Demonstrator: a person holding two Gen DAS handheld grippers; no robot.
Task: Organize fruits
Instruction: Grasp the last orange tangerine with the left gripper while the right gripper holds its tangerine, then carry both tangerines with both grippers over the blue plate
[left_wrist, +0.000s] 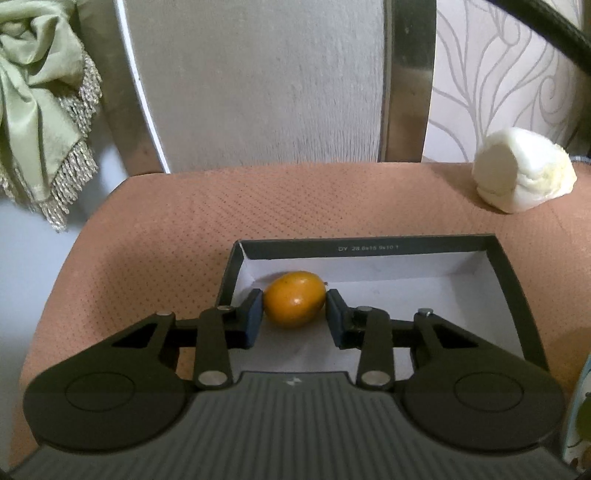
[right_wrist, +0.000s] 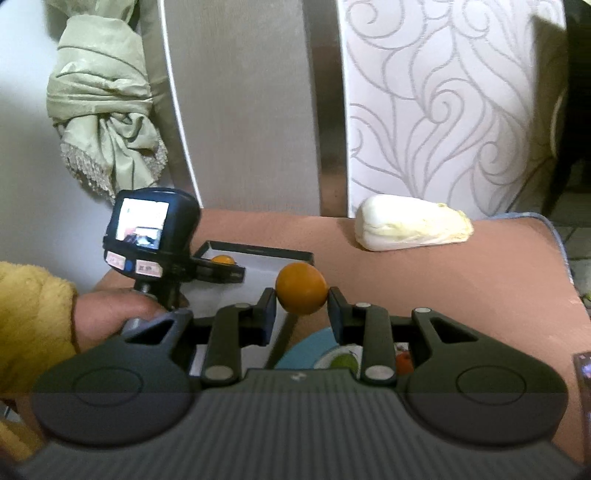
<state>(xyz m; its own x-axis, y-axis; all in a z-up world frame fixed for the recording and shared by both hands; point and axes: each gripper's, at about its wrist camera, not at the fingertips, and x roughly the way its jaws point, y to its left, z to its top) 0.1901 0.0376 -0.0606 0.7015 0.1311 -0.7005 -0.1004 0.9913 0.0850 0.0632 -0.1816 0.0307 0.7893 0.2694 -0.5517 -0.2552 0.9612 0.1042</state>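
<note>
A black box with a white inside (left_wrist: 480, 266) lies on the orange-brown chair seat (left_wrist: 166, 229). My left gripper (left_wrist: 294, 300) is shut on an orange fruit (left_wrist: 294, 299) low inside the box, near its far left corner. My right gripper (right_wrist: 301, 300) is shut on a second round orange fruit (right_wrist: 301, 288) and holds it above the box's right edge (right_wrist: 295, 254). In the right wrist view the left gripper (right_wrist: 221, 271), with its fruit (right_wrist: 222, 260), reaches into the box from the left.
A white cabbage (left_wrist: 521, 170) lies at the seat's far right; it also shows in the right wrist view (right_wrist: 410, 223). A light blue plate with fruit pictures (right_wrist: 317, 354) lies under my right gripper. The chair back (left_wrist: 258, 85) and a green tasselled curtain (left_wrist: 40, 92) stand behind.
</note>
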